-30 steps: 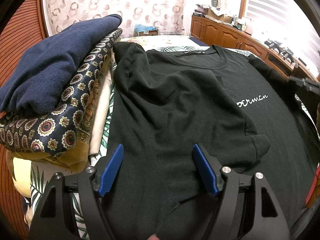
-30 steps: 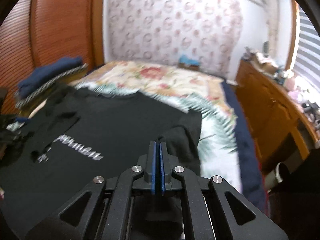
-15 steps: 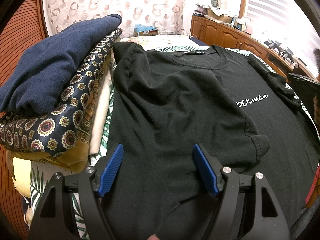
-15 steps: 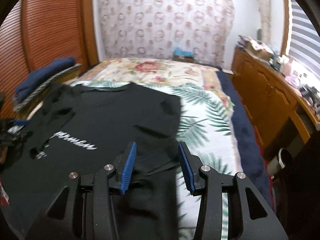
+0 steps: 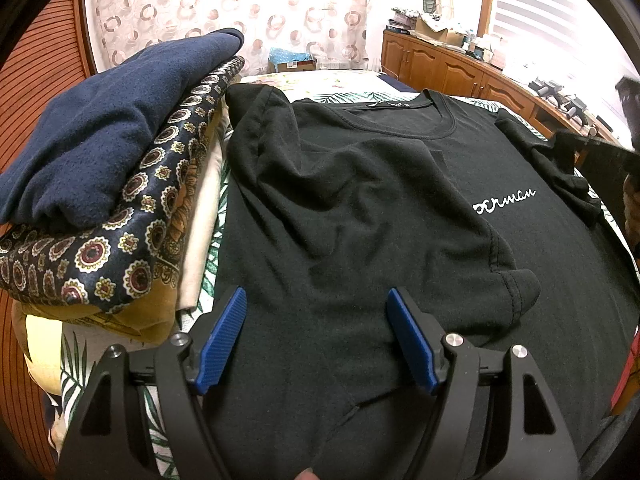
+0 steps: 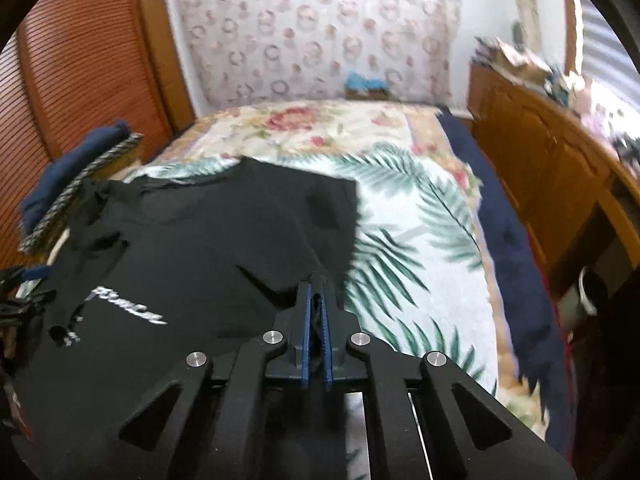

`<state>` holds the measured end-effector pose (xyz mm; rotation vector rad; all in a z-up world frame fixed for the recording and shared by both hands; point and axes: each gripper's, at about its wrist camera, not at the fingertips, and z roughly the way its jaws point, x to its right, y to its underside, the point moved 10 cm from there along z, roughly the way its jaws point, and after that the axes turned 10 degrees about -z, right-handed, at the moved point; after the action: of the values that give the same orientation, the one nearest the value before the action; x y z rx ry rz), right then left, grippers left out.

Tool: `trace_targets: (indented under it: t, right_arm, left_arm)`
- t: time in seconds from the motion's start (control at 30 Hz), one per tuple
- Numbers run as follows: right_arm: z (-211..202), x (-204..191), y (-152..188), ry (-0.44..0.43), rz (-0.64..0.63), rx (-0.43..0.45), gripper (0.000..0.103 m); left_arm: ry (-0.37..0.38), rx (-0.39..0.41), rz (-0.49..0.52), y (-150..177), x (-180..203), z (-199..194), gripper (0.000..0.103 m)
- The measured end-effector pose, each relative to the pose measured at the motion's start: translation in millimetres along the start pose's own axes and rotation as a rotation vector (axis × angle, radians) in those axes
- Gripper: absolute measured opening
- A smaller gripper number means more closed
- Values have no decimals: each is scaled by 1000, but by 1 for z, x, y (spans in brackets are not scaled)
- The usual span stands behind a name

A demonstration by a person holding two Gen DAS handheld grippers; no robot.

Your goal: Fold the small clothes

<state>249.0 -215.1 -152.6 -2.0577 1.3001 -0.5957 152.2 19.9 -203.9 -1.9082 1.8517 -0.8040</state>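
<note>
You've got the bed [image 6: 420, 240] with its palm-leaf cover, and the black t-shirt [image 5: 360, 208] lies spread flat on it, one sleeve folded in over the chest. A folded clothes stack [image 5: 112, 168] sits just beside it. Your left gripper [image 5: 316, 340] hangs spread wide above the shirt; your right gripper [image 6: 316, 316] is pinched on the shirt's edge.

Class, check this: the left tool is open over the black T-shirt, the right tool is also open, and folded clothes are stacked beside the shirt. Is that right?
One detail is wrong. The right tool is shut on the black T-shirt, pinching its fabric, as the right wrist view shows. The left tool is indeed open over the shirt, with the stack of folded clothes beside it.
</note>
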Motion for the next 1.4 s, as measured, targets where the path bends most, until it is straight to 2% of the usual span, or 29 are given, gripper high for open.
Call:
trace_targets:
  t: [0.13, 0.33, 0.4, 0.43, 0.47, 0.53, 0.6, 0.73, 0.9, 1.03, 1.13, 1.4]
  right_arm:
    - [-7, -32, -25, -53, -53, 38, 2]
    - [-4, -99, -59, -191, -122, 68, 2]
    - [-1, -109, -63, -196, -134, 68, 2]
    - [0, -112, -64, -192, -136, 70, 5]
    - [0, -113, -65, -191, -135, 71, 15]
    - [-4, -110, -64, -184, -125, 80, 28]
    - [-8, -96, -62, -145, -114, 82, 30]
    - [-14, -65, -43, -73, -85, 59, 37]
    - [-19, -40, -3, -5, -60, -3, 39]
    - [-23, -46, 29, 0, -67, -36, 39]
    - [-24, -59, 45, -31, -65, -51, 39]
    - [-18, -83, 67, -25, -131, -88, 39]
  left_arm:
    - [1, 0, 0, 0, 0, 0, 73]
    - [0, 0, 0, 0, 0, 0, 73]
    - [0, 0, 0, 0, 0, 0, 73]
    - [0, 0, 0, 0, 0, 0, 73]
    - [0, 0, 0, 0, 0, 0, 73]
    - [0, 0, 0, 0, 0, 0, 73]
    - [0, 0, 0, 0, 0, 0, 73]
    - [0, 0, 0, 0, 0, 0, 73]
    - [0, 0, 0, 0, 0, 0, 74]
    - [0, 0, 0, 0, 0, 0, 74]
    - [0, 0, 0, 0, 0, 0, 74]
    - [1, 0, 0, 0, 0, 0, 74]
